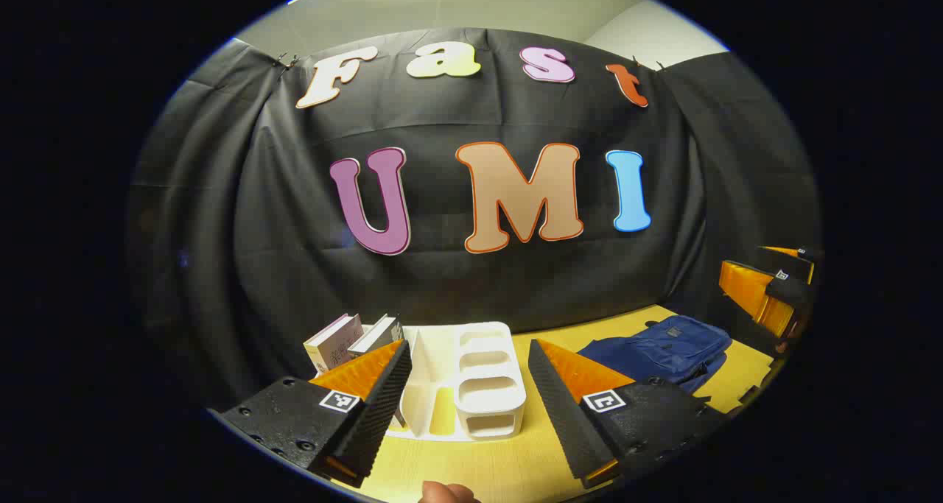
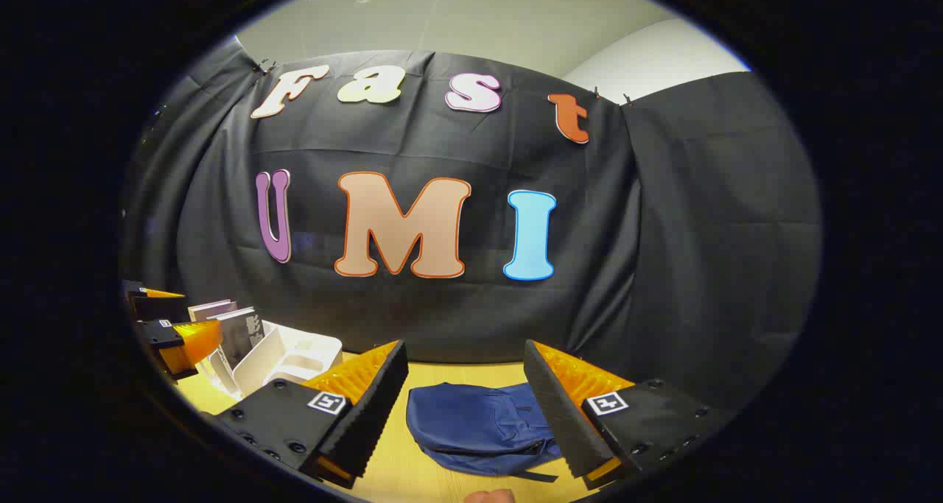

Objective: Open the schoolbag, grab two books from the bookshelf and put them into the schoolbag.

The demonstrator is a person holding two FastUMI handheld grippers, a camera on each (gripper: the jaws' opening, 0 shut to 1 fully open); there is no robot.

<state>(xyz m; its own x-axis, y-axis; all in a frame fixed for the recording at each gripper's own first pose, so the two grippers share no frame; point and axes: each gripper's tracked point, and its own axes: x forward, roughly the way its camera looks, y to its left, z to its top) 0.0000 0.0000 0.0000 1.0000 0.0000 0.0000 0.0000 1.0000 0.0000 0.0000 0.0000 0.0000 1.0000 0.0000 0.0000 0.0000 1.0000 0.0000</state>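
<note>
A dark blue schoolbag lies flat on the yellow table, straight ahead of my right gripper, which hangs open above it with nothing between its fingers. In the left gripper view the schoolbag lies at the right. A white bookshelf stands in front of my left gripper, which is open and empty. Two books lean in the shelf's left end. In the right gripper view the bookshelf and its books sit at the left, with the left gripper beside them.
The yellow table runs back to the black cloth wall. The right gripper shows at the far right of the left gripper view, beyond the bag. A fingertip shows at the bottom edge.
</note>
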